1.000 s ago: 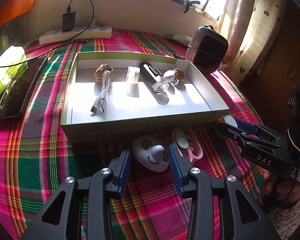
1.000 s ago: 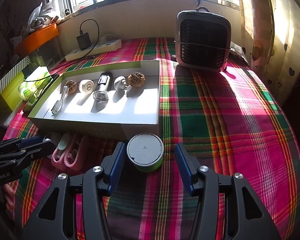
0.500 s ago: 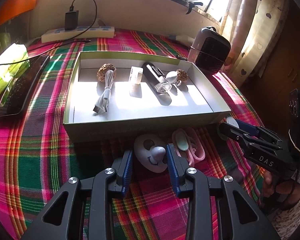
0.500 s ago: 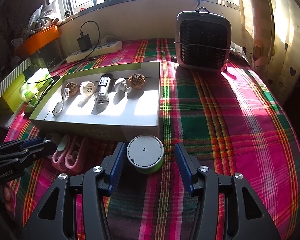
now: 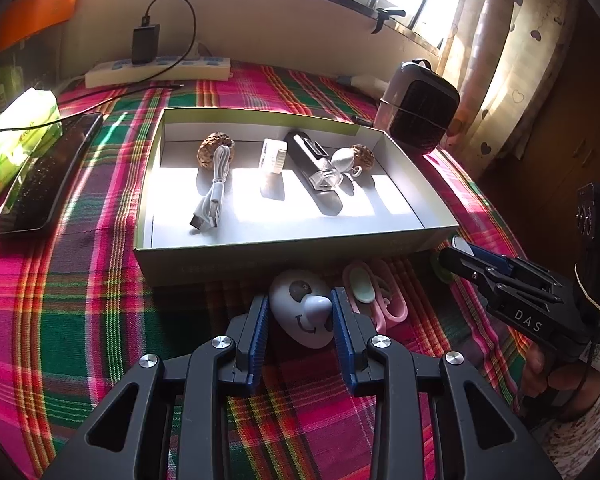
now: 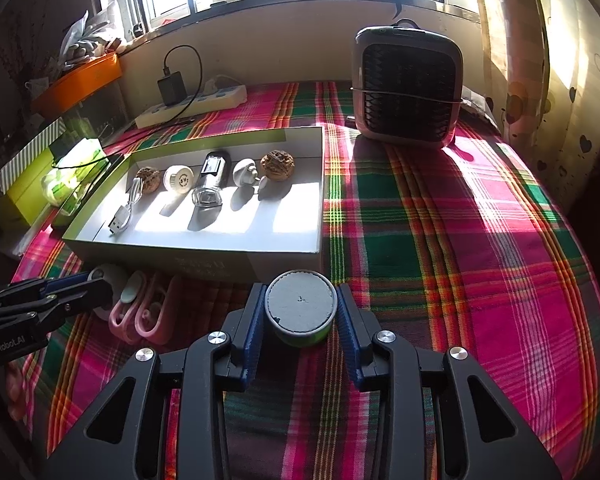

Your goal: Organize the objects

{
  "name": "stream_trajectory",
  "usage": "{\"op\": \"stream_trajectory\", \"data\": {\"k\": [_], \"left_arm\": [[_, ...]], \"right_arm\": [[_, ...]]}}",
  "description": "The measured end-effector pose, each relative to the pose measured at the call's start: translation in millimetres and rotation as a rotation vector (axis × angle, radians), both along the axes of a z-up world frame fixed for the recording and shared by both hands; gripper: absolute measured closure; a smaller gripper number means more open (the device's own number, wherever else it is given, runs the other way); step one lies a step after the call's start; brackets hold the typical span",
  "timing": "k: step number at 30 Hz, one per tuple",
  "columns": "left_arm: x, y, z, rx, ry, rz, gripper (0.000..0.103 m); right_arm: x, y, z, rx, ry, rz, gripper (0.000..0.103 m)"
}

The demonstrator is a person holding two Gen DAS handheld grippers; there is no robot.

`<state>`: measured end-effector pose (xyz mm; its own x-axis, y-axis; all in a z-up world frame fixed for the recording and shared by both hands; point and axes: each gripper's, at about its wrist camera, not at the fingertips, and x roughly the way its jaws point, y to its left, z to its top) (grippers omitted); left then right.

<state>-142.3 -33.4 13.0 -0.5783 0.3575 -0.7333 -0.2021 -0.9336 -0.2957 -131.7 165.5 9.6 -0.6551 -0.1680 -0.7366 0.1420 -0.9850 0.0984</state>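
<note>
A shallow cardboard box (image 5: 236, 250) (image 6: 236, 258) on the plaid cloth holds two walnuts, a white USB cable (image 5: 214, 194), a white plug, a dark bottle (image 5: 314, 160) and a small white piece. My left gripper (image 5: 298, 314) is shut on a white smiley-face toy (image 5: 300, 316) in front of the box. My right gripper (image 6: 300, 314) is shut on a round green tin with a grey lid (image 6: 301, 304) at the box's near right corner. Pink clips (image 5: 374, 294) (image 6: 144, 308) lie between the grippers.
A dark mini heater (image 6: 408, 88) (image 5: 420, 106) stands behind the box on the right. A power strip (image 5: 156, 70) lies by the far wall. A black remote (image 5: 46, 176) and green tissue pack (image 5: 12, 138) lie left of the box.
Both grippers have closed from open onto their objects: the left onto the smiley toy, the right onto the green tin.
</note>
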Motion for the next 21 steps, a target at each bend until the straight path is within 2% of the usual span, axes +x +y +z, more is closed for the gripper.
{"op": "stream_trajectory", "data": {"k": [21], "left_arm": [[6.6,-7.5,7.2,0.01,0.023,0.005,0.074]], "right_arm": [[5.4,-2.1,5.8,-0.011,0.014,0.007,0.067]]}}
